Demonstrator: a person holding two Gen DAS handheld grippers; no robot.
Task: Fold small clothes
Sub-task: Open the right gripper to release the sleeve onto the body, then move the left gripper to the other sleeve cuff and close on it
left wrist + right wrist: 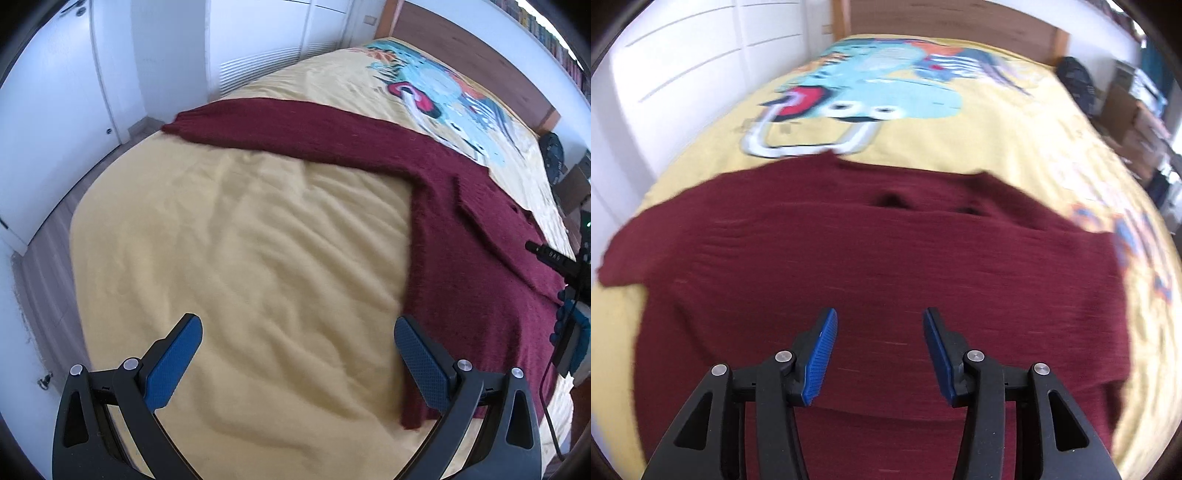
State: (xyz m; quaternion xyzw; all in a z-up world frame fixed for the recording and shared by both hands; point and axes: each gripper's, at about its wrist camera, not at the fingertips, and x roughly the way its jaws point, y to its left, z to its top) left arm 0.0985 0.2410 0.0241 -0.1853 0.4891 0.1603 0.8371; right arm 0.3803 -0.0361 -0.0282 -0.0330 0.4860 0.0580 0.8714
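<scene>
A dark red knitted sweater (pixel 871 258) is being shown lying flat on a yellow bedspread (pixel 240 240), its body spread wide and one long sleeve (pixel 280 125) extended away across the cover toward the bed's far side. In the right wrist view the neckline is being seen at the far edge, close to a printed cartoon figure (pixel 871 92) on the bedspread. A step in the cloth near the gripper's base may be a hem or a first fold; which it is cannot be told.

The left gripper (pixel 297 332) is being held with its jaws wide apart above bare bedspread, just beside the sweater's near side edge; nothing is being gripped. The right gripper (pixel 879 325) is being held over the sweater's lower body with its jaws apart and nothing between the blue pads (pixel 822 354). Whether either is touching the cloth cannot be told.

Progress is being judged as early. The garment appears laid out and smoothed, and no completed fold is being shown. The sleeve folds and the body folds are being judged as outstanding.

Regarding writing: small pale characters are being seen on a black device (pixel 554 256) at the right edge of the left wrist view, but they cannot be read. No brand or label is being seen on the sweater. Motion blur is limiting fine detail in both views.
</scene>
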